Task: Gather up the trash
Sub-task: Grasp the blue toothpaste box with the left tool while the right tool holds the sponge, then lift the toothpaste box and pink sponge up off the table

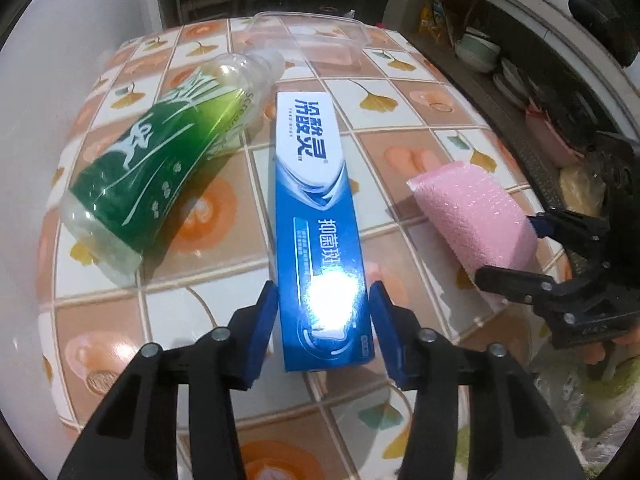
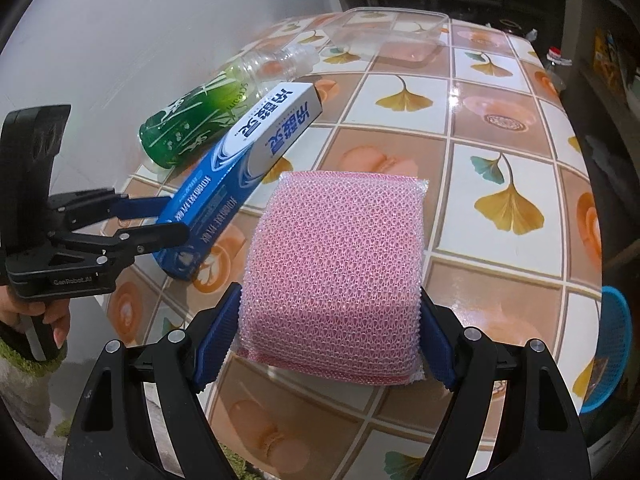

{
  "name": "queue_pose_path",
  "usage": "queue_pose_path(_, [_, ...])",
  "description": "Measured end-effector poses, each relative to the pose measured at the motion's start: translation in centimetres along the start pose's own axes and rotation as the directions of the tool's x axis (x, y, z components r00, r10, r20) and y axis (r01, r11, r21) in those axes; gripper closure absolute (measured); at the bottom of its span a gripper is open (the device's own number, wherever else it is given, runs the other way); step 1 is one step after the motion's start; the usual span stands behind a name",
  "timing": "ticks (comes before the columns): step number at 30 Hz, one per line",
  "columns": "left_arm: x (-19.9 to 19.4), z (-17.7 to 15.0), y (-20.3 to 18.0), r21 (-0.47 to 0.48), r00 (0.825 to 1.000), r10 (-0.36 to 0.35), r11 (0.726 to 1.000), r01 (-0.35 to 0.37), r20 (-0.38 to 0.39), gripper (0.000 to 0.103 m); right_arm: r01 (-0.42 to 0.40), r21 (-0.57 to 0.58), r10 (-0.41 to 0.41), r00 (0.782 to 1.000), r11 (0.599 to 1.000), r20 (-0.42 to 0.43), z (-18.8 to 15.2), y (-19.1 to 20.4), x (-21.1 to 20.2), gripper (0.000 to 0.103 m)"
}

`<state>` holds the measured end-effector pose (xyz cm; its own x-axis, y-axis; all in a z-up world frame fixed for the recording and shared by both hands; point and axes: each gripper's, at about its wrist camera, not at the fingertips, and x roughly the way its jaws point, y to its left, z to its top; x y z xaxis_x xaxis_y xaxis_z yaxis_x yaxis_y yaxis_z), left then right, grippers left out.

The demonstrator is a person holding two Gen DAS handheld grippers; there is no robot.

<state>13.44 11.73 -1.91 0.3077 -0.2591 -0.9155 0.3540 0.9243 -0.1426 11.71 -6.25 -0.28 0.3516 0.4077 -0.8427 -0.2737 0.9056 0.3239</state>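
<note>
The left gripper (image 1: 324, 308) reached low over the tiled tablecloth (image 1: 400, 120), its blue pads pressed to both sides of the glossy blue toothpaste box (image 1: 316, 216). The right gripper (image 2: 330, 334) was clamped on the pink mesh scrubbing sponge (image 2: 336, 272) near the table edge. Only the right wrist view showed the blue plastic basket (image 2: 612, 344) below the table. A crushed green-labelled bottle (image 1: 156, 152) lay beside the box, a clear plastic container (image 1: 316, 40) beyond.

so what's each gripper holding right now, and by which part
The left gripper clamps the blue toothpaste box by its long sides at the near end. The right gripper squeezes the pink mesh sponge across its near end.
</note>
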Motion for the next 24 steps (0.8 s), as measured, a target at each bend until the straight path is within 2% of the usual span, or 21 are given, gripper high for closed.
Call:
queue_pose_path(3, [-0.8,-1.3,-0.3,-0.028,0.999,-0.040,0.999,0.040,0.003,0.057,0.005,-0.003,-0.005,1.000,1.000,0.003,-0.2,-0.1,-0.3,0.027])
queue_pose_path(6, [-1.4,-3.2,-1.1,-0.062,0.996,-0.086,0.995,0.084,-0.027,0.057,0.014,-0.002,-0.014,1.000,1.000,0.009,-0.5,-0.1,-0.7,0.027])
queue_pose_path(9, [-2.3,-5.3,-2.3,-0.067,0.991,-0.124,0.991,0.120,-0.058,0.057,0.028,0.003,-0.028,1.000,1.000,0.013,-1.2,-0.4,-1.1,0.027])
queue_pose_path(12, [-3.2,-6.1,-3.3,-0.057,0.986,-0.154,0.987,0.151,-0.058,0.055,0.036,0.010,-0.036,0.999,0.999,0.008,-1.6,-0.7,-1.1,0.027])
queue_pose_path(13, [-3.3,-6.0,-3.4,-0.054,0.986,-0.159,0.986,0.156,-0.052,0.049,0.039,0.014,-0.039,0.999,0.999,0.007,-1.7,-0.7,-1.0,0.027])
queue_pose_path(15, [-3.4,-5.6,-3.5,-0.049,0.988,-0.148,0.988,0.146,-0.041,0.044,0.044,0.024,-0.044,0.999,0.999,0.005,-1.9,-0.9,-0.9,0.026])
queue_pose_path(18, [-3.0,-4.2,-3.7,-0.034,0.989,-0.143,0.989,0.142,-0.037,0.042,0.080,0.022,-0.080,0.997,0.997,0.019,-2.1,-0.8,-1.1,0.024])
queue_pose_path(24, [0.0,-1.4,-4.8,0.043,0.991,-0.112,0.992,0.116,-0.078,0.042,0.094,0.052,-0.096,0.995,0.994,0.023,-2.7,-1.5,-1.4,0.022])
